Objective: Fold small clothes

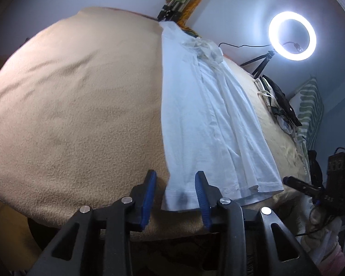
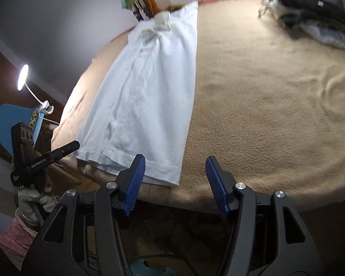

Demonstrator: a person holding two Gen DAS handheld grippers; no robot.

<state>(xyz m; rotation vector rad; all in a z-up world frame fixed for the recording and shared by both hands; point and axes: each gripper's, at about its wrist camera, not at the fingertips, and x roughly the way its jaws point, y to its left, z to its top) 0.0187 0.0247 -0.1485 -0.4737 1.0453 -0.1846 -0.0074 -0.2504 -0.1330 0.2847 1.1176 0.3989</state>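
Observation:
A white shirt [image 1: 202,115] lies lengthwise on a tan blanket [image 1: 80,105], folded into a long narrow strip with its collar at the far end. It also shows in the right wrist view [image 2: 154,87]. My left gripper [image 1: 175,179] is open, its blue pads either side of the shirt's near hem corner, just above it. My right gripper [image 2: 176,163] is open and empty, its left pad beside the hem's right corner. The right gripper also shows in the left wrist view [image 1: 315,188], and the left gripper in the right wrist view [image 2: 46,158], held by a gloved hand.
A pile of dark and light clothes [image 1: 280,105] lies at the blanket's far right edge, also in the right wrist view [image 2: 310,16]. A lit ring light [image 1: 292,35] on a tripod stands behind it. A desk lamp [image 2: 23,78] stands left of the bed.

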